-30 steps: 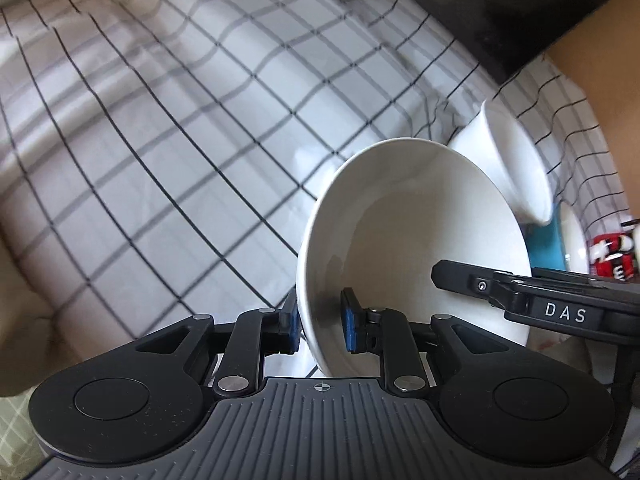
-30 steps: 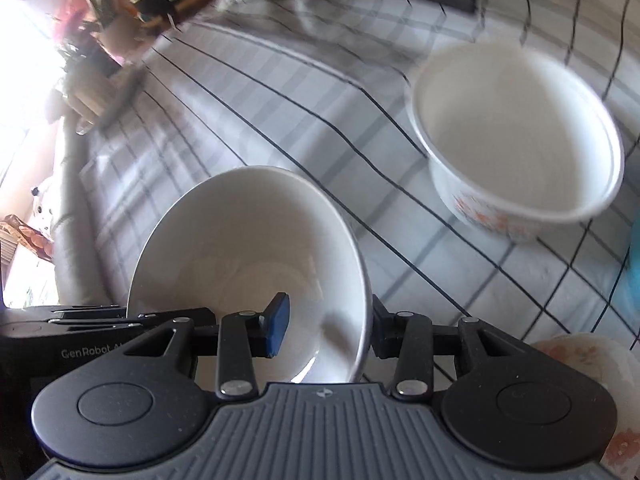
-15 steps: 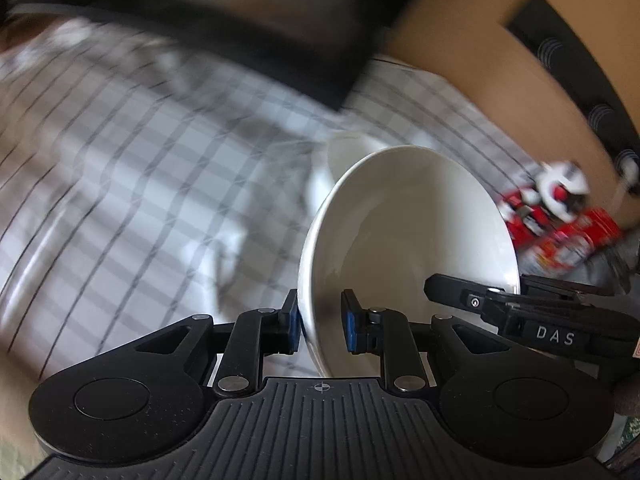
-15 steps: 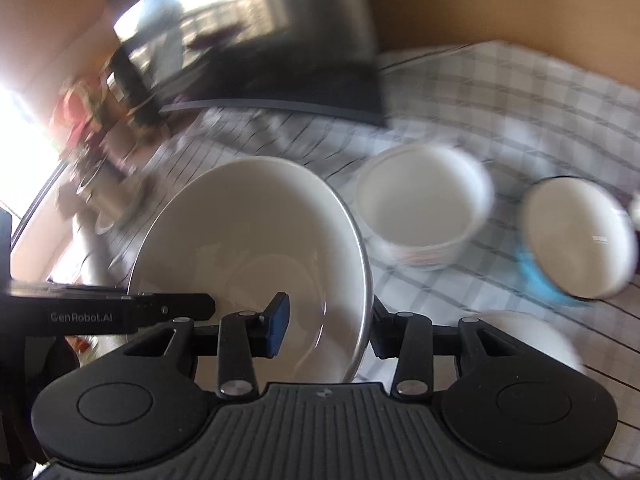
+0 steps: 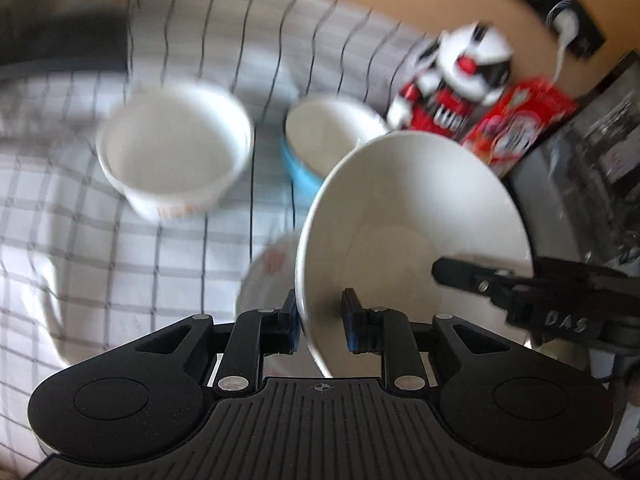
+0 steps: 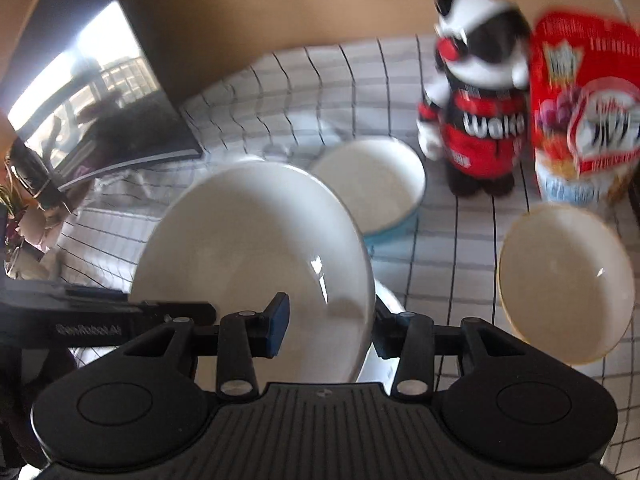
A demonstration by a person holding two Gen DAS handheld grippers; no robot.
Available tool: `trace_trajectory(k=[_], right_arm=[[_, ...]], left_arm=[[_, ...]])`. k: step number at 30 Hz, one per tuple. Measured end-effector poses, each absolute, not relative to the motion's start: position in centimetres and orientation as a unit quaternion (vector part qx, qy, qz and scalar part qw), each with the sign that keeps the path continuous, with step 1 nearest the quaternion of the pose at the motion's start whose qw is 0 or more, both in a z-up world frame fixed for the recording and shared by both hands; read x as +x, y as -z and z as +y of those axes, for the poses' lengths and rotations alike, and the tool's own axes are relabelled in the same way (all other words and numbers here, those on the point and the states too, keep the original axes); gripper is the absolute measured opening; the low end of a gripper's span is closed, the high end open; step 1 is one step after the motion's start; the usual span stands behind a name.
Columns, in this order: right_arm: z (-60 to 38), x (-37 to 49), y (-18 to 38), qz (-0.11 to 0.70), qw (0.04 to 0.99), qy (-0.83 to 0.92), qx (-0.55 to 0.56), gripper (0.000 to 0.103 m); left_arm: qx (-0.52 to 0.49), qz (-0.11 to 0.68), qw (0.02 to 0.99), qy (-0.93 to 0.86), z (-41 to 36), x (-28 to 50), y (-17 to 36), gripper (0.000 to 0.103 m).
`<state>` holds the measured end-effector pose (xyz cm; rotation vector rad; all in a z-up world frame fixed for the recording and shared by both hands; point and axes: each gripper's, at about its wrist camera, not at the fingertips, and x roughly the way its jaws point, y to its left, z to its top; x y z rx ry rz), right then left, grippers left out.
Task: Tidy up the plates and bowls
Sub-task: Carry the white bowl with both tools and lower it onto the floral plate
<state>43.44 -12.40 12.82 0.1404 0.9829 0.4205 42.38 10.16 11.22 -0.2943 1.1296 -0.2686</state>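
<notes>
White porcelain fills both views: I carry a wide white bowl (image 5: 416,216) tilted above the checked cloth (image 5: 80,240) on the table. My left gripper (image 5: 320,316) straddles the bowl's near left rim; its jaws are opening, the outer pad touching the wall and the inner blue pad standing clear of it. My right gripper (image 6: 328,320) straddles the opposite rim, its dark finger against the outside and its blue pad off the inner surface, so I cannot tell whether it pinches.

Beneath the bowl lies a flower-patterned dish (image 5: 268,268). Farther left sits a deep white bowl (image 5: 176,156), beside it a blue-sided bowl (image 5: 320,140). On the right stands a cream bowl (image 6: 564,280). At the far right are a panda figure (image 6: 476,112) and a red box (image 6: 584,108).
</notes>
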Motion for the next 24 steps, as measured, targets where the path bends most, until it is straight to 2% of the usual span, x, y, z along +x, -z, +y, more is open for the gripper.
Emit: trace_trajectory(k=[4,9,11,24], right_arm=[[-12.6,44.6,-9.2,0.509,0.832,-0.205,0.080,0.043],[-10.9,45.5,-6.1,0.544,0.807,-0.222,0.063,0.043],[-10.6,45.8,-5.4,0.552,0.799,-0.229,0.058,0.043],[-11.4,46.9,-3.5,0.575,0.784,-0.226,0.054,0.043]], left_arm=[[-0.152,0.571,0.798,0.118,10.5,42.5,-7.3,0.026],[-0.153,0.591,0.786,0.090,11.3,42.5,-4.8,0.026],[-0.160,0.593,0.784,0.086,11.6,42.7,-4.4,0.024],[-0.142,0.604,0.780,0.088,10.1,43.4,-3.6,0.024]])
